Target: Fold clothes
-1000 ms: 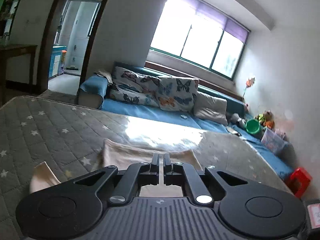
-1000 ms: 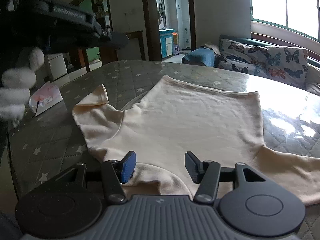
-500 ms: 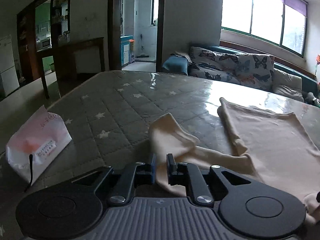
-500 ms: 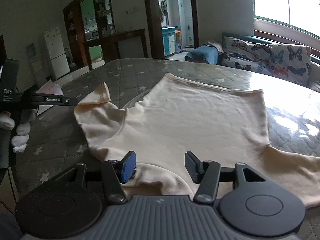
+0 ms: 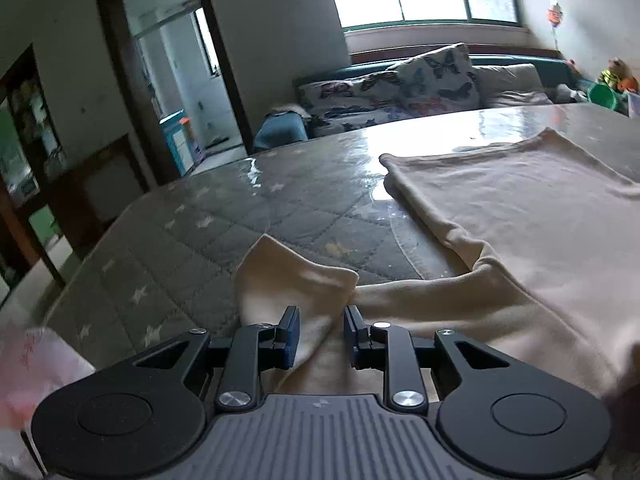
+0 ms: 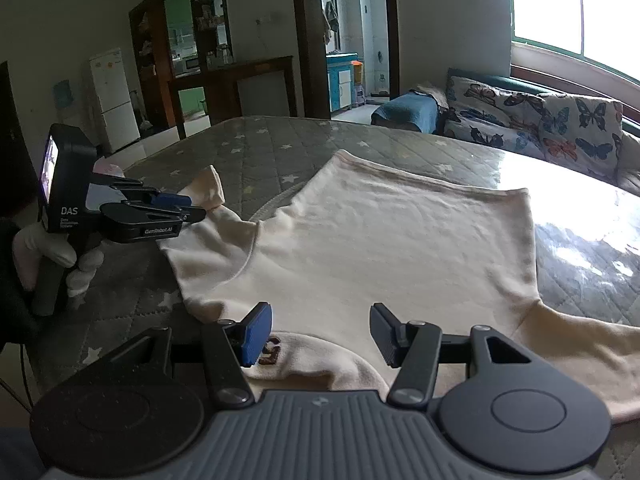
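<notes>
The left black two-finger tool (image 5: 319,334) stands parted, its blue-padded fingers (image 5: 291,336) straddling the curled cuff of a cream long-sleeved cotton top (image 5: 520,216). The garment lies spread across a grey star-patterned quilted desk (image 5: 240,216), sleeve reaching toward the camera.

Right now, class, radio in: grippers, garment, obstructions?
Left gripper open around sleeve cuff. Right gripper open over collar. Cream top flat on mattress. Nothing obstructing.

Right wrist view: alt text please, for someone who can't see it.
A cream shirt lies spread flat on a star-quilted mattress. The open right gripper hovers at its collar, while the left gripper reaches the far sleeve.
</notes>
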Motion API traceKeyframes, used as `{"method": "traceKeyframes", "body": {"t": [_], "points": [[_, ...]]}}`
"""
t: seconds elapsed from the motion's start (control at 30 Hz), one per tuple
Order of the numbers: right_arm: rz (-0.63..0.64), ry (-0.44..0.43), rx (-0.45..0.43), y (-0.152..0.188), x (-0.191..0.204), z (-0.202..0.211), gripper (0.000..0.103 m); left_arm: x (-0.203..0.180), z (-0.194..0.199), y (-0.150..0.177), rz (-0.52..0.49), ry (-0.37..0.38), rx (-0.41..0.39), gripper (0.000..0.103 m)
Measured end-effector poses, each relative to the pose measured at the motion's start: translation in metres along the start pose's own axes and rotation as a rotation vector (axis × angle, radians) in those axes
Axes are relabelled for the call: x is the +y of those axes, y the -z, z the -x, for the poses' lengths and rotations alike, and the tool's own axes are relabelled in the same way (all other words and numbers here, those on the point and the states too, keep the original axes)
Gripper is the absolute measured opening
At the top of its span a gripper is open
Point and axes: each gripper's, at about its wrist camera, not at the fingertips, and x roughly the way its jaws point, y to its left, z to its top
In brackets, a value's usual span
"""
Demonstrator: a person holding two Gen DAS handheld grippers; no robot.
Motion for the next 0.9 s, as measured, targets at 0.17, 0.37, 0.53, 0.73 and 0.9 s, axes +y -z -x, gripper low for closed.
{"method": "traceKeyframes", "body": {"t": [0.17,0.37,0.53,0.73,0.9], "points": [[0.003,-0.017,-0.017,-0.002,0.004,0.003,0.056,0.004,0.006,-0.008,0.057,0.05,-0.01,0.003],[-0.025,-0.025,-0.038,-0.005,-0.001,0.007,0.055,0.004,0.046,-0.027,0.169,0.201,-0.115,0.002],[-0.163,-0.078,-0.065,-0.009,-0.021,0.014,0.054,-0.014,0.08,-0.048,0.248,0.406,-0.23,0.002],[-0.54,-0.275,-0.084,-0.001,-0.072,0.015,0.05,-0.053,0.087,-0.052,0.21,0.515,-0.244,0.002],[-0.819,-0.435,-0.078,0.012,-0.107,0.008,0.051,-0.065,0.089,-0.046,0.181,0.537,-0.228,0.002]]}}
